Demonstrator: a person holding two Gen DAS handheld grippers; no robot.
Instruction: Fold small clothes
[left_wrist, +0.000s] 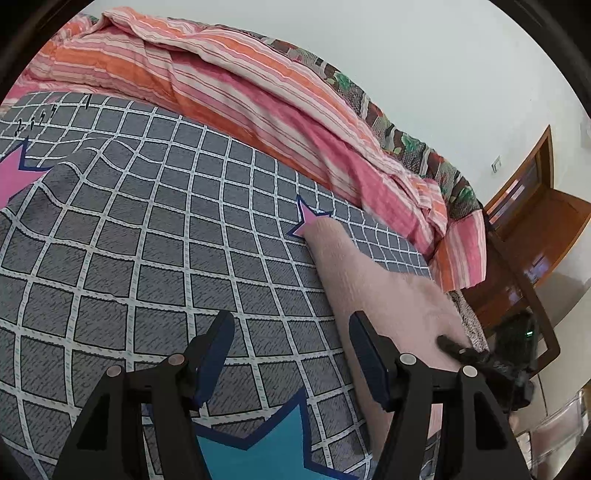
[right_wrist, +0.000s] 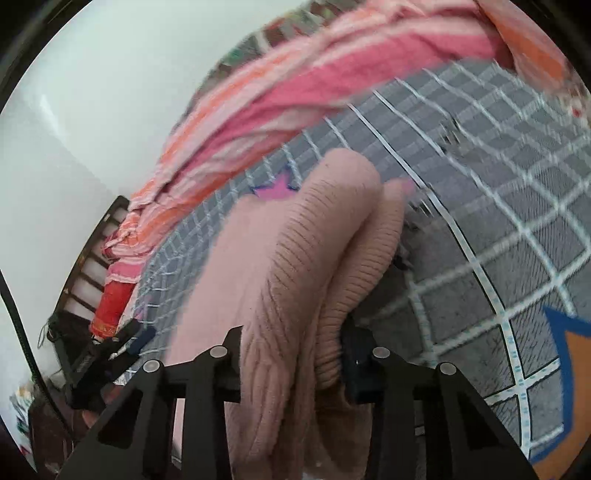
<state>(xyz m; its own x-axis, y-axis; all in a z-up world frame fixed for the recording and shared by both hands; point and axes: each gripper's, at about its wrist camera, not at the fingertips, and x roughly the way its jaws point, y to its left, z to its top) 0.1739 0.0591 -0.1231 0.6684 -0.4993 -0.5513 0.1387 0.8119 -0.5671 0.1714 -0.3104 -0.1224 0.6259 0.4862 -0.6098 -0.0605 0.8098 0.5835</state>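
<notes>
My left gripper (left_wrist: 291, 354) gapes empty over the grey grid-print bedsheet (left_wrist: 147, 229), flat woven cotton. My right gripper (right_wrist: 291, 358) has bunched folds of the pink ribbed knit sweater (right_wrist: 295, 236) between its jaws, apparently pinched. Sweater lies soft and lumpy on the sheet, near the striped crinkled quilt (left_wrist: 229, 85).

A bed fills most of the room, spread with a grey sheet (left_wrist: 147, 229) checked in white and printed with pink and blue stars. Along its far side a bunched quilt (left_wrist: 229, 85) striped in orange and pink lies against a plain pale wall (left_wrist: 406, 55). Past the bed's end stands brown wooden furniture (left_wrist: 535, 206), near a wall socket (left_wrist: 496, 163), all in soft, even light
</notes>
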